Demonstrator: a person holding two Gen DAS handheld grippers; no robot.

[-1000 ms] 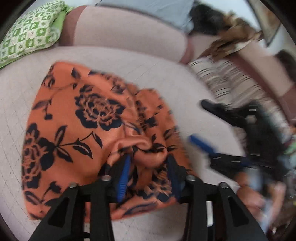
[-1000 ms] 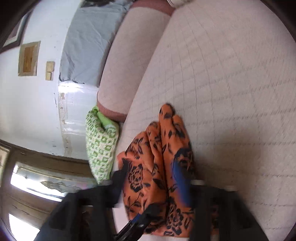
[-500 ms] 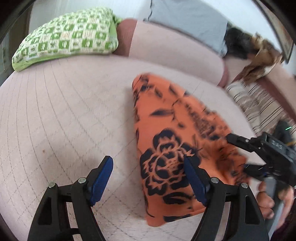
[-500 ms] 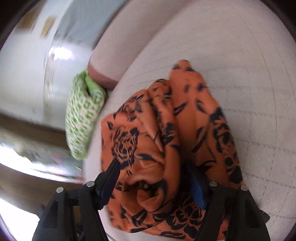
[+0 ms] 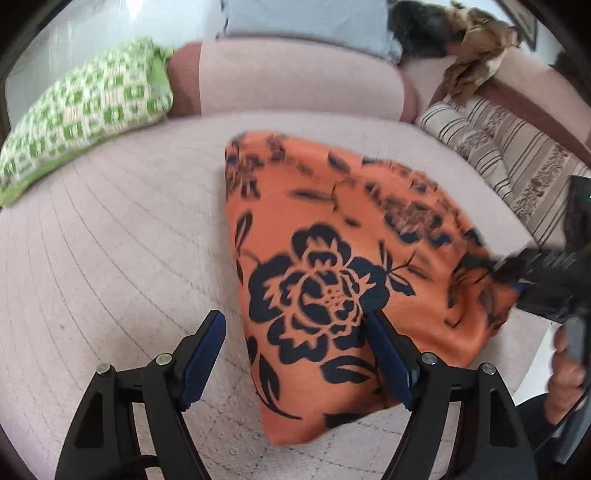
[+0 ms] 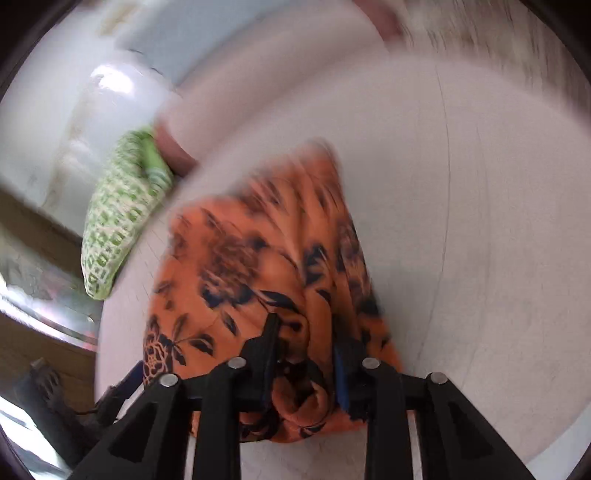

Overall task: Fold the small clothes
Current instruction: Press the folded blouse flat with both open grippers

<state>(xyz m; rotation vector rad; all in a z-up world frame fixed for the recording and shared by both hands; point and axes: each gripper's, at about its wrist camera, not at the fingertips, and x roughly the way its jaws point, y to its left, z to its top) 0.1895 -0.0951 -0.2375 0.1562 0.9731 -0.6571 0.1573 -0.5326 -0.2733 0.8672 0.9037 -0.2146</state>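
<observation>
The right gripper [image 6: 301, 354] has its black fingers with blue pads [image 6: 340, 373] pinched together on a bunched fold of the orange fabric garment printed with dark navy roses [image 6: 258, 266]; cloth bulges out between and below the jaws, and in the left wrist view the same gripper [image 5: 517, 280] shows at the right edge biting the garment's right corner, a hand [image 5: 565, 373] wrapped round its handle. The left gripper [image 5: 295, 354] stands with its fingers spread wide and grips nothing: its left blue pad [image 5: 201, 360] hangs over bare cushion, while its right pad [image 5: 391, 360] sits at the garment's [image 5: 332, 266] near edge, though blur makes it hard to say whether it touches the cloth. The garment lies on the pale pink quilted sofa seat [image 5: 110, 240], roughly in the middle, its right side drawn toward the right gripper. At the far left a green-and-white checked pillow [image 5: 81, 107] rests against the pink backrest [image 5: 295, 85]; a light blue cloth [image 5: 306, 22] drapes over the backrest, and a striped beige cushion [image 5: 509, 155] lies at the far right.
</observation>
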